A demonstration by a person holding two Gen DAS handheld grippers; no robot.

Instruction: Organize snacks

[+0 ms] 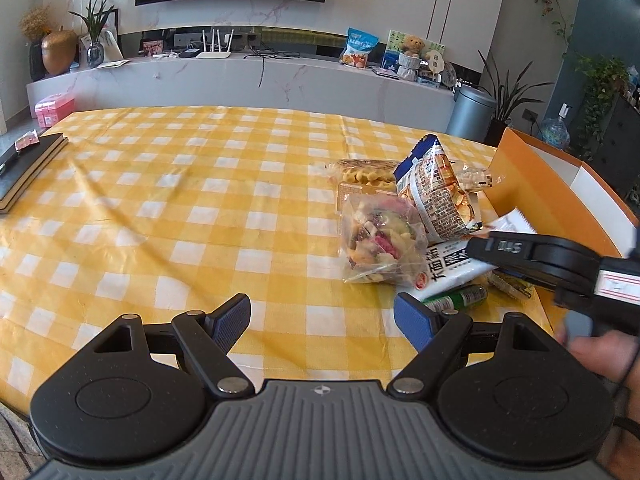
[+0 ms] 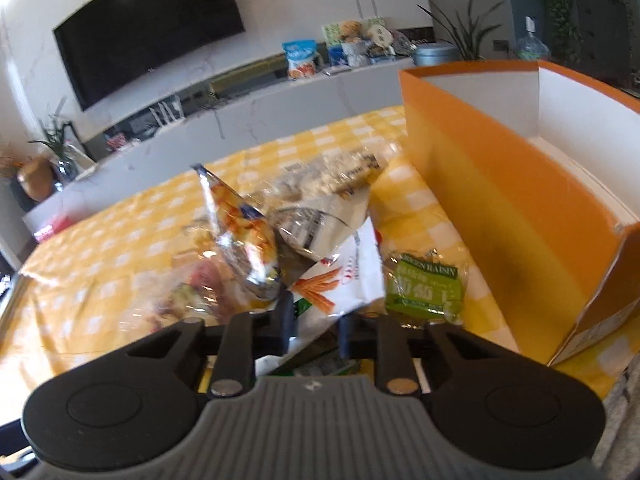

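The snacks sit in a pile on the counter (image 1: 160,200) with the yellow checked cloth, at about 2 o'clock in the left view. The orange box (image 2: 500,200) stands just beside the pile, at 3 o'clock. The right hand-held gripper (image 2: 316,328) has its jaws pinched nearly together on the edge of a white snack bag (image 2: 352,276). The left hand-held gripper (image 1: 322,320) is wide open and holds nothing. This looks like the grab step. Next, the bag likely needs lifting up and over the box wall.
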